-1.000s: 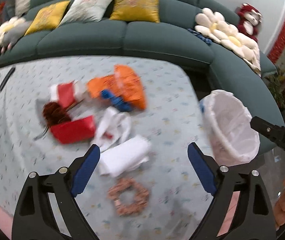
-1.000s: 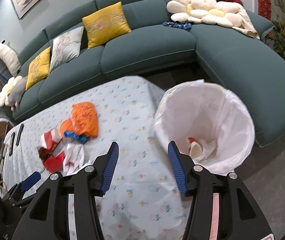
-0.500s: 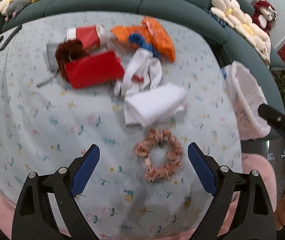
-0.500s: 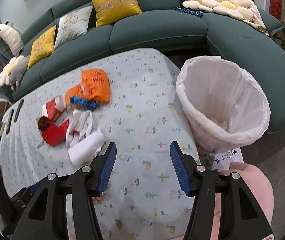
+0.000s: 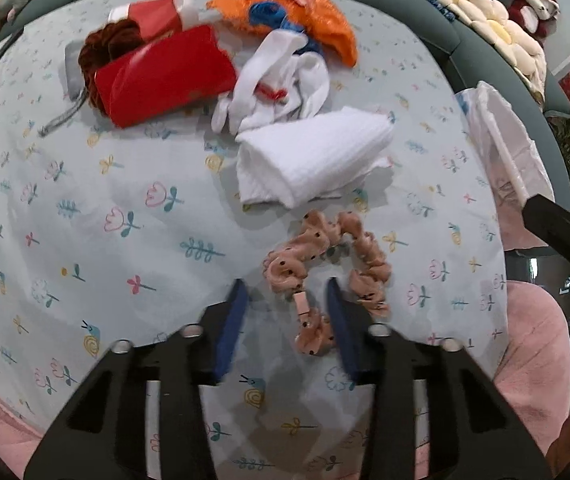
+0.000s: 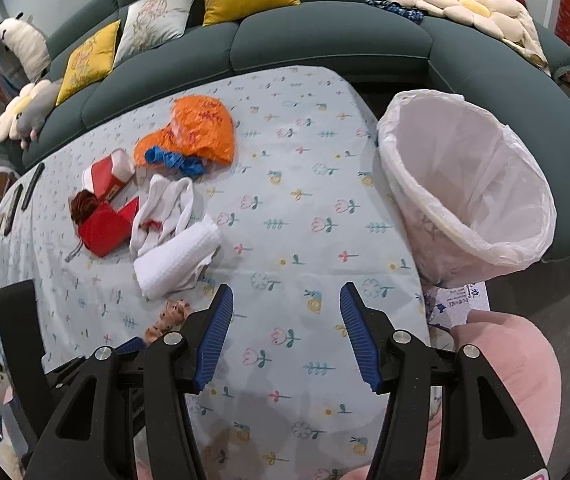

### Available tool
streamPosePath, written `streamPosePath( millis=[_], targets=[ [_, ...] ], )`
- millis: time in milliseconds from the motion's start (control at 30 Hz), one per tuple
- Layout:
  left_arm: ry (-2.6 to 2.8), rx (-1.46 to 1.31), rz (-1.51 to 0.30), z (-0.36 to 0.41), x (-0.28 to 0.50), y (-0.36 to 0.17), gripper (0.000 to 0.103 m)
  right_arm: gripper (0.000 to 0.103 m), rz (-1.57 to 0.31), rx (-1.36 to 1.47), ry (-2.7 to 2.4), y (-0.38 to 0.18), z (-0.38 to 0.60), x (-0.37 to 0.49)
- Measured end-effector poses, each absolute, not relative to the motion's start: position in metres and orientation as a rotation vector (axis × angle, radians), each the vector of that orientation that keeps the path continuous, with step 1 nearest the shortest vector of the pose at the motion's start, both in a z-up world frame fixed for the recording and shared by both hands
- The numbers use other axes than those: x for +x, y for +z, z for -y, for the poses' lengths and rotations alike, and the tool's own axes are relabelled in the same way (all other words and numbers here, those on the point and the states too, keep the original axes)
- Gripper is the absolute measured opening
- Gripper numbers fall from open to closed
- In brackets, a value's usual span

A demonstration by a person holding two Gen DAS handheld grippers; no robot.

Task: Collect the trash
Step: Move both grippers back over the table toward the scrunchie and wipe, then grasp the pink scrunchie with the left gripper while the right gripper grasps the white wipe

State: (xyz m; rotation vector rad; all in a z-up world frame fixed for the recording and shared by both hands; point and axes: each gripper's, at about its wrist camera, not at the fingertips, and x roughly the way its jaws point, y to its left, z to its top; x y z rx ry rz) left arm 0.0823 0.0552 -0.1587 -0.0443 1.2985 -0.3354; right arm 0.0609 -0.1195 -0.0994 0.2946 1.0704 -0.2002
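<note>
A pink dotted scrunchie (image 5: 327,264) lies on the flowered tablecloth (image 5: 85,216); its near loop sits between the fingers of my left gripper (image 5: 287,300), which is low over it and partly closed around it, not clamped. Behind it lie a folded white cloth (image 5: 309,164), white gloves (image 5: 281,80), a red packet (image 5: 165,76), an orange bag (image 5: 317,20) with blue stuff. My right gripper (image 6: 285,312) is open and empty above the cloth, left of the white-lined bin (image 6: 469,184). The scrunchie (image 6: 169,316) shows beside its left finger.
A brown tangle (image 5: 105,44) and a red-white carton (image 5: 153,16) lie at the heap's far side. A green sofa (image 6: 325,40) with cushions curves behind the table. Remotes (image 6: 25,192) lie at the far left. A pink cushion (image 6: 509,360) sits at the near right corner.
My left gripper has dropped toward the table and narrowed its fingers around the near part of the scrunchie. My right gripper has drawn back from the bin over the table.
</note>
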Motion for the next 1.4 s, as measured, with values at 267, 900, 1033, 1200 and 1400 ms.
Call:
streamPosePath(
  millis=[267,900,1033,1200,1400],
  targets=[
    [-0.321,-0.091,-1.277,-0.074,0.084,-0.157,0.007,0.054,-1.104,0.308,-0.193,-0.108,0.111,0.068],
    [-0.166,-0.218,-1.201,-0.146,0.106,-0.142,0.007,0.054,-1.212,0.364,-0.125,-0.144,0.053,0.14],
    [-0.159,-0.247,-1.233,-0.156,0.109,-0.155,0.007,0.054,-1.26,0.367,-0.149,-0.161,0.047,0.153],
    [-0.166,-0.275,-1.244,-0.162,0.113,-0.163,0.007,0.048,-1.287,0.389,-0.173,-0.178,0.047,0.158],
    [-0.17,-0.25,-1.232,-0.158,0.113,-0.163,0.007,0.028,-1.281,0.341,-0.14,-0.178,0.038,0.157]
  ],
)
